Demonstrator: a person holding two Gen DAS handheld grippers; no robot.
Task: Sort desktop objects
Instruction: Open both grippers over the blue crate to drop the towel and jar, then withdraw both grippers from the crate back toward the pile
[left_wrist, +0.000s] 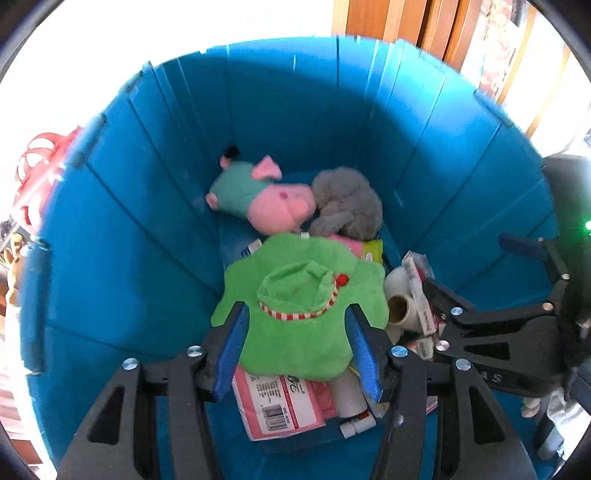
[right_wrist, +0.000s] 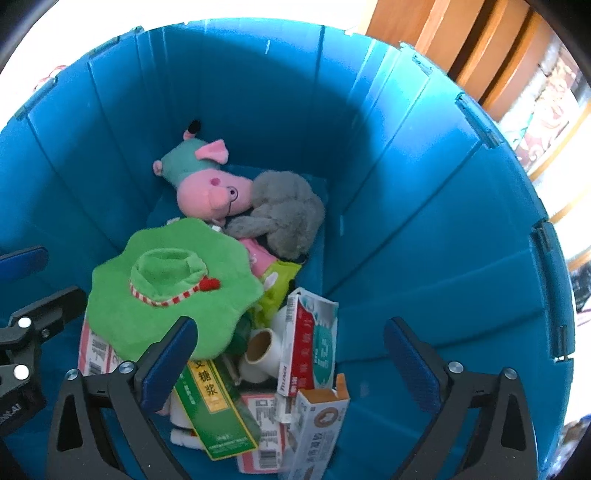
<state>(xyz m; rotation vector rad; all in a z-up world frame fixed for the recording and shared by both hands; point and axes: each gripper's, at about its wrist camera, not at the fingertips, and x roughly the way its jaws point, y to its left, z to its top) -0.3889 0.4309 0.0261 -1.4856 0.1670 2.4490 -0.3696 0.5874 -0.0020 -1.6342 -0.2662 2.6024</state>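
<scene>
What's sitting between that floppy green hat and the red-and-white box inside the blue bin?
In the right wrist view, a yellow-green packet and a white roll with a cardboard core lie between the green hat and the red-and-white box.

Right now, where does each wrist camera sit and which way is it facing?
Left wrist: on the left gripper, looking steeply down into the blue plastic bin; open fingers frame the green plush hat; right gripper at right.
Right wrist: on the right gripper, facing down; open fingers above cartons.
Shared: bin, hat, pink plush pig.
</scene>
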